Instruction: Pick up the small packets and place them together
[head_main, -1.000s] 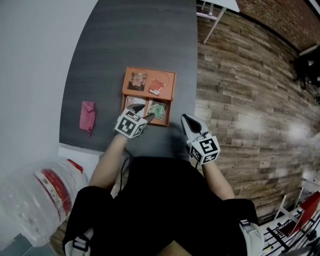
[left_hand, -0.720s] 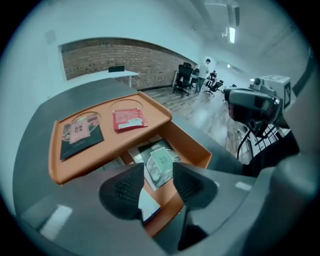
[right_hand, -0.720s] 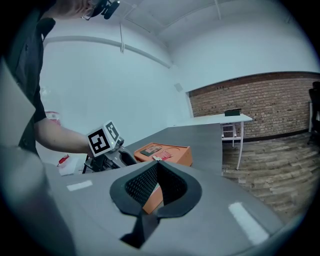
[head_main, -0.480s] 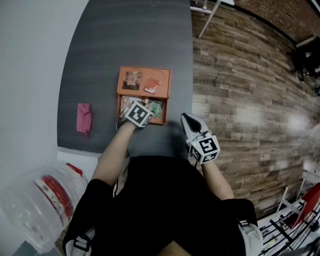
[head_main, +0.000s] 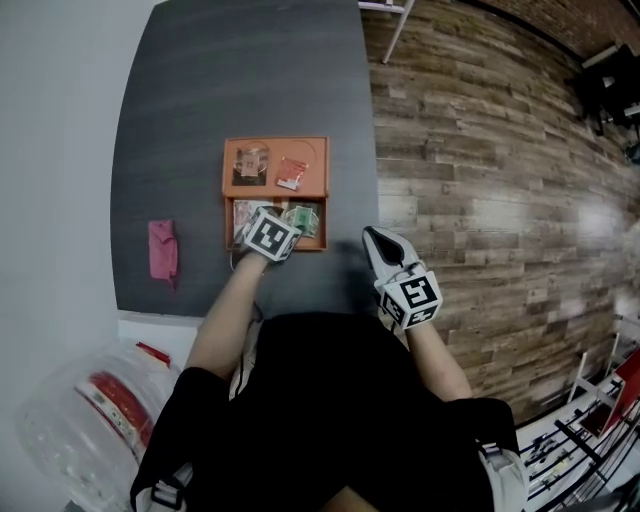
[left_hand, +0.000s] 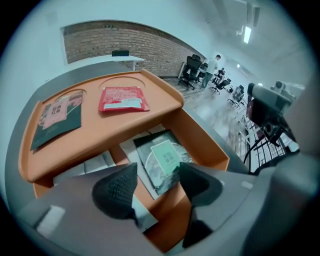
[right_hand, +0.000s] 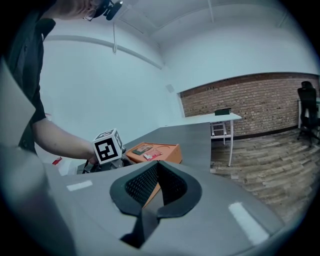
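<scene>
While over the green packet (left_hand: 161, 152), left gripper (left_hand: 157, 166) fingers (left_hand: 115, 190) newly widened, empty; right gripper (right_hand: 157, 164) fingers (right_hand: 140, 185) together.

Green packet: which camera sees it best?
The left gripper view: the green packet lies large and close in the orange tray. The head view shows only a tiny green speck. The right gripper view shows the tray's side, not the packet.

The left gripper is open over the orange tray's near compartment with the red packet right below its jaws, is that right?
Not quite. The left gripper view shows the green packet below the open left gripper in the near compartment of the orange tray; the red packet lies on the tray's far section.
</scene>
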